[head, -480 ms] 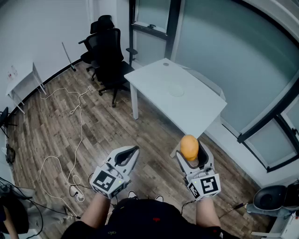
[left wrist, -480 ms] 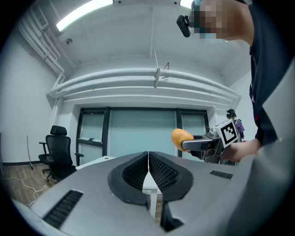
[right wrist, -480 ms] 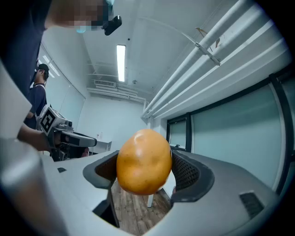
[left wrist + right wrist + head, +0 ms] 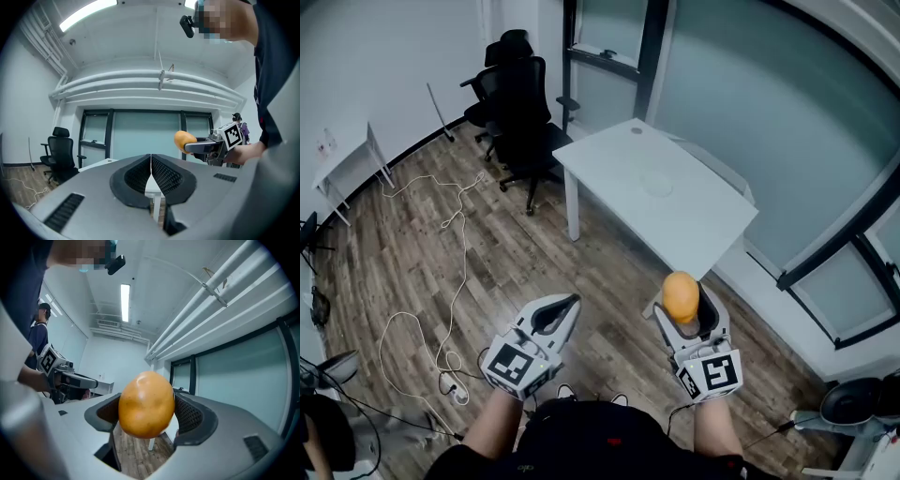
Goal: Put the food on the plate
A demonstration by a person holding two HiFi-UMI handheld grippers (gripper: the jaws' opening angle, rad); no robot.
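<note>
A smooth, orange, egg-shaped piece of food (image 4: 680,294) sits between the jaws of my right gripper (image 4: 683,300), held in the air over the wooden floor. In the right gripper view the food (image 4: 146,404) fills the gap and both ribbed pads press on its sides. My left gripper (image 4: 573,300) is beside it at the same height, jaws shut with nothing between them (image 4: 151,162). Ahead stands a white table (image 4: 694,220) with a faint round outline (image 4: 656,184) on its top; I cannot tell if that is the plate.
Black office chairs (image 4: 514,103) stand left of the table's far end. White cables (image 4: 450,220) trail across the wooden floor. A small white side table (image 4: 342,161) is at the left wall. A dark round bin (image 4: 853,400) sits at the lower right. Glass walls run behind the table.
</note>
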